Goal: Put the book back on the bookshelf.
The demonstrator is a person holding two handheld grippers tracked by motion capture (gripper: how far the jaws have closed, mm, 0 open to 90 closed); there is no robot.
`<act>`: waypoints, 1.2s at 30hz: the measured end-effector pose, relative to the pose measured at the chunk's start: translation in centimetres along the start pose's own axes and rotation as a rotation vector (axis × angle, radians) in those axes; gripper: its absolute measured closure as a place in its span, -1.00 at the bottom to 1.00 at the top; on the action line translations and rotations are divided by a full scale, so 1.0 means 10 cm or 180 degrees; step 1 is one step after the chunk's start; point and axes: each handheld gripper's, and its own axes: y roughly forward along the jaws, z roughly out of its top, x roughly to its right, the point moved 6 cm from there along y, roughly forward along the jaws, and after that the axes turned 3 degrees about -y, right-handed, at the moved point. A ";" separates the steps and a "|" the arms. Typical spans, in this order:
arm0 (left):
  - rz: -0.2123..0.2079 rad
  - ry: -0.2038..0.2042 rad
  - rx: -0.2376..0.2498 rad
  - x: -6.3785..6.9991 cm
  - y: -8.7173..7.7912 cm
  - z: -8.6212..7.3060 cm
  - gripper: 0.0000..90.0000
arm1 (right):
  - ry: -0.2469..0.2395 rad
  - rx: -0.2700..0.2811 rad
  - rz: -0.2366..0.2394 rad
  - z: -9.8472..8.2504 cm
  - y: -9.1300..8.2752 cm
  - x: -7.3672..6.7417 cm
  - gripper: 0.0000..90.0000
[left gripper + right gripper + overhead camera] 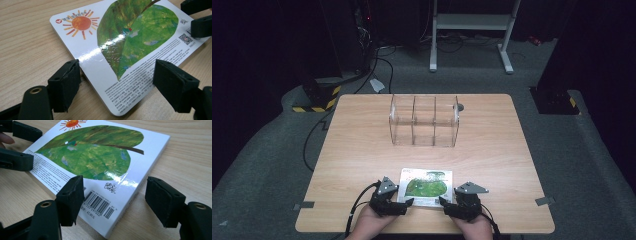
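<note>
Board book [426, 187], flat at the table's [362, 145] 6 o'clock edge: stiff, light, glossy-slick; best pinched at near corners, where left gripper [403, 205] and right gripper [447, 204] fingers stand open, unclamped.

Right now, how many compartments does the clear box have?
3, side by side in the clear box at the far middle of the table: left, middle, right, split by two clear dividers. All look empty.

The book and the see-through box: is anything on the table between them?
No. In the high view, bare wooden table lies between the book and the clear box.
</note>
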 end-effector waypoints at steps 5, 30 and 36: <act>0.0008 0.0031 0.0000 0.00 0.01 0.01 -0.50 | 0.0035 0.0018 0.0025 0.00 0.02 -0.03 -0.31; 0.0215 -0.0250 0.0181 -0.14 0.20 0.24 -0.18 | 0.0125 -0.0152 -0.0005 0.18 0.17 0.21 -0.43; 0.0210 -0.0154 0.0169 -0.10 0.12 0.17 -0.15 | 0.0026 -0.0137 -0.0039 0.12 0.10 0.16 -0.41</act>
